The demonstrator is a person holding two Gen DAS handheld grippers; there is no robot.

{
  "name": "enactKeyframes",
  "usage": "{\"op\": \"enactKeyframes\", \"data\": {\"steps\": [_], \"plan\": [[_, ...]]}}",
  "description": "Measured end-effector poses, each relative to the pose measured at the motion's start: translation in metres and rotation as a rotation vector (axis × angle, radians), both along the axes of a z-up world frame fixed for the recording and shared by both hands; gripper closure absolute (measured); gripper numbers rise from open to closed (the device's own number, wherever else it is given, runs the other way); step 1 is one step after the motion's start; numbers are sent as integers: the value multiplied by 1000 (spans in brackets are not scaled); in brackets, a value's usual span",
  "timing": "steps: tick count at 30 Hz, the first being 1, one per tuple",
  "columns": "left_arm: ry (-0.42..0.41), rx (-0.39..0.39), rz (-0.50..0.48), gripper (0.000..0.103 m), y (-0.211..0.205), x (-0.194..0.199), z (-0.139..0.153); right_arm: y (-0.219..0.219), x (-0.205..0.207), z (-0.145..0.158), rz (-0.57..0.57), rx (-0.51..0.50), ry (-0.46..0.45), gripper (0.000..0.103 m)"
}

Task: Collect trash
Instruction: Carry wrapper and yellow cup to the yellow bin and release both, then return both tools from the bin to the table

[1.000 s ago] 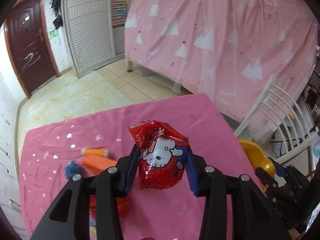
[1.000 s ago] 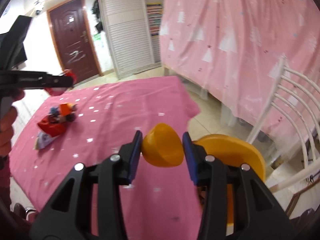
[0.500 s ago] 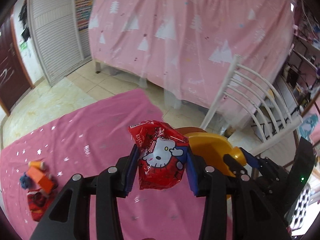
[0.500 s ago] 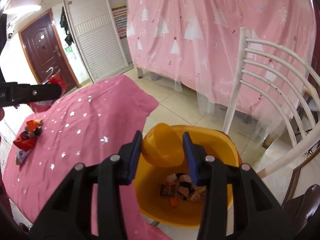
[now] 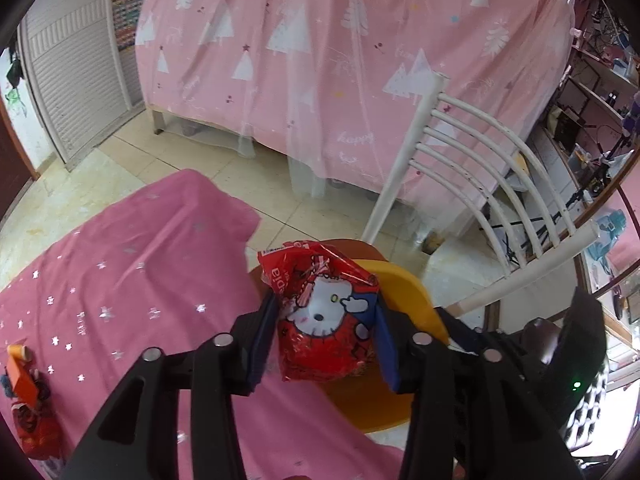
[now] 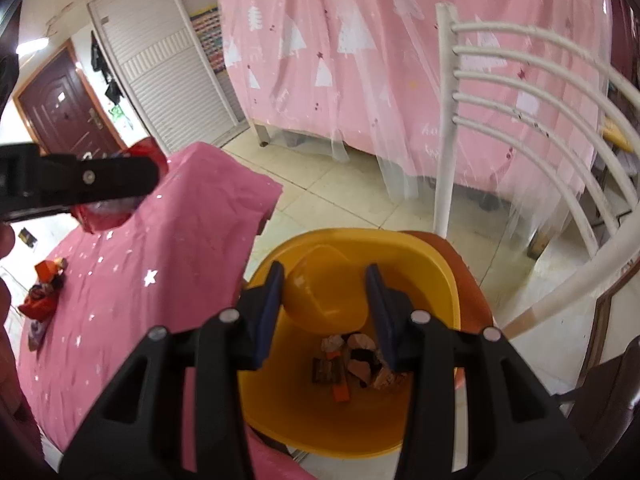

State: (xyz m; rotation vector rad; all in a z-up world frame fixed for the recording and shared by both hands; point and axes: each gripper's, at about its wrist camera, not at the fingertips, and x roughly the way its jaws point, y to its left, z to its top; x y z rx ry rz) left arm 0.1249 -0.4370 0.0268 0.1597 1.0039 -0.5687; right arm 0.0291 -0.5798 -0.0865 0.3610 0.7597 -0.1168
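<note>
My left gripper [image 5: 324, 340] is shut on a red Hello Kitty snack bag [image 5: 324, 320] and holds it over the table's right edge, beside the yellow bin [image 5: 404, 292]. My right gripper [image 6: 326, 312] is shut on the bin's yellow swing lid [image 6: 320, 292] and holds it up. The yellow bin [image 6: 440, 268] stands open below it, with several wrappers [image 6: 352, 364] at its bottom. The left gripper also shows in the right wrist view [image 6: 120, 176], to the left of the bin and above the table.
A pink star-print tablecloth [image 5: 132, 280] covers the table. More trash [image 5: 24, 392] lies at its left end and shows in the right wrist view [image 6: 44, 292]. A white chair [image 5: 480, 184] stands behind the bin. A pink-draped bed [image 5: 340, 60] fills the background.
Both grippers have swung right from the table toward the bin. The right gripper now holds the lid open over the bin; the left has carried the snack bag to the table's edge.
</note>
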Motion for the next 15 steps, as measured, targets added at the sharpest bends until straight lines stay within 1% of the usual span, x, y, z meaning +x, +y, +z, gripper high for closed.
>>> {"op": "enactKeyframes", "data": {"steps": [1,2,3,4,5,6,8,9,11,14,15], "plan": [[-5,11,1,47,-3,-1,-2,-2,0,-1,-2,7,3,63],[-11,20,4,37,-5,-1,-3,-3,0,-3,-5,10,7,62],[-17,26,4,31,-7,-2,-5,-5,0,-4,-9,13,8,58],[-17,30,5,30,-8,-1,-6,-5,0,-4,-13,18,7,53],[-14,34,13,29,-6,-1,-8,-7,0,-4,-15,21,6,46],[-11,34,17,29,-5,0,-8,-7,0,-4,-17,21,4,44],[-6,34,29,27,1,2,-9,-7,0,-4,-20,17,5,42],[-5,39,39,26,5,2,-10,-6,1,-4,-20,16,6,39],[2,31,51,25,13,5,-9,-3,2,-3,-14,14,7,37],[7,17,78,25,29,9,-7,1,2,-1,-2,9,5,36],[8,10,86,24,35,9,-5,4,1,0,4,6,0,32]]}}
